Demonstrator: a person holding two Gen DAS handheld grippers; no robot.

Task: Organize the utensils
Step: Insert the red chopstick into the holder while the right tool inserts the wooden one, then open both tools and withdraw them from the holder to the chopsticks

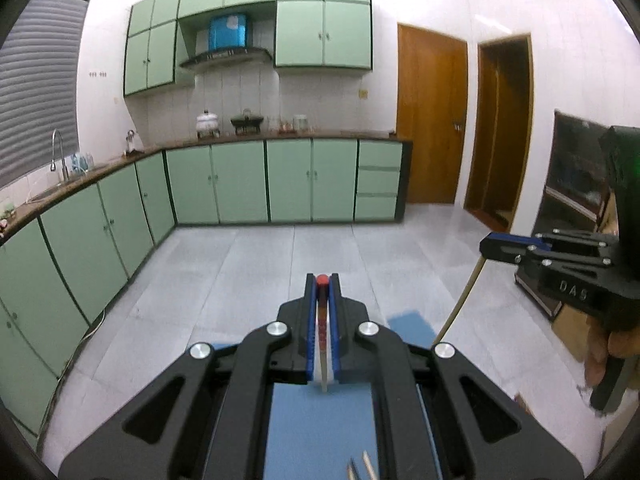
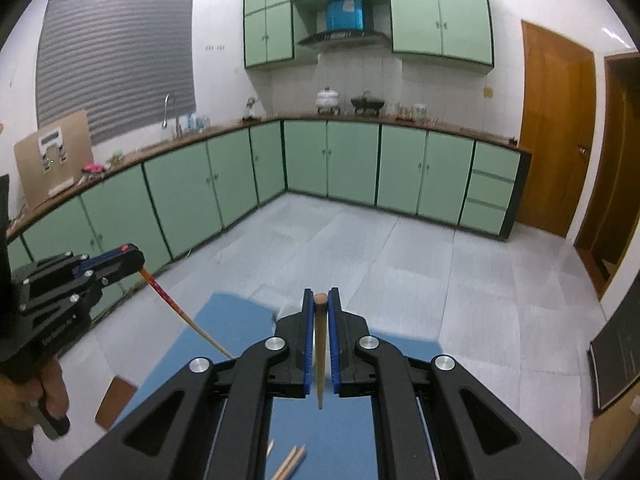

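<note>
- Left wrist view: your left tongs [image 1: 322, 280] are closed on a red-tipped chopstick [image 1: 323, 328], lifted above the blue mat [image 1: 320, 420] on the desk. Keep it clamped and level as you carry it. More chopsticks [image 1: 362, 466] lie at the mat's near edge.
- Right wrist view: your right tongs [image 2: 320, 300] are closed on a plain wooden chopstick [image 2: 320, 356]. A brown block [image 2: 115, 400] sits by the mat's left edge; keep the two sticks apart.
</note>
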